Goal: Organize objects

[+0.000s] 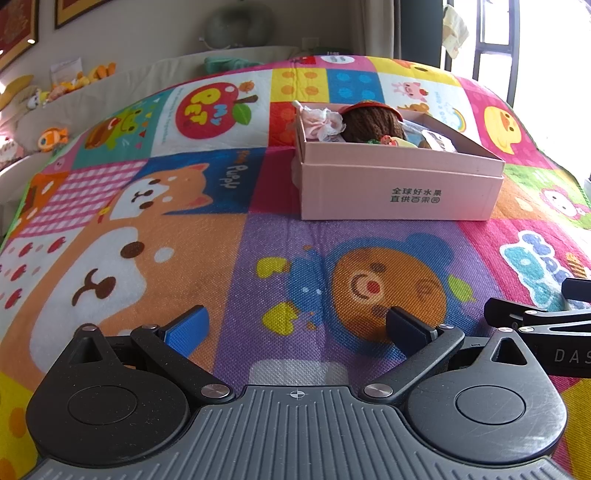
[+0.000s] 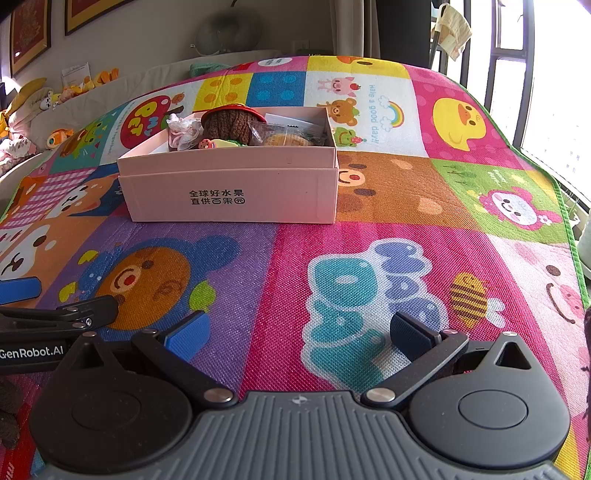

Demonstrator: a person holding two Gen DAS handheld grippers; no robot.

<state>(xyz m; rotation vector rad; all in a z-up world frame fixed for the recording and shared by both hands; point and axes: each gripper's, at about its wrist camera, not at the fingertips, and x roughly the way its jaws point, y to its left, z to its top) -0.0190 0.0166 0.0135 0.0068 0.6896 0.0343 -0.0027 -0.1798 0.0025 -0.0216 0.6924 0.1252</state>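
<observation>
A pink cardboard box [image 1: 399, 192] [image 2: 229, 192] sits on the colourful play mat [image 1: 207, 229] [image 2: 369, 229]. Inside it lie a brown knitted toy [image 1: 371, 123] [image 2: 229, 123], a pale pink frilly cloth piece [image 1: 321, 122] [image 2: 183, 131], small colourful toys [image 2: 218, 144] and a wrapped snack [image 2: 284, 138]. My left gripper [image 1: 295, 328] hovers over the mat well short of the box, open and empty. My right gripper [image 2: 297, 332] is likewise open and empty, to the box's near right. Each gripper's side shows at the edge of the other's view.
Plush toys [image 1: 55, 88] line a ledge at the far left under framed pictures [image 2: 29, 33]. A window with dark bars [image 2: 517, 74] is at the right. The mat's green edge [image 2: 569, 229] curves down the right side.
</observation>
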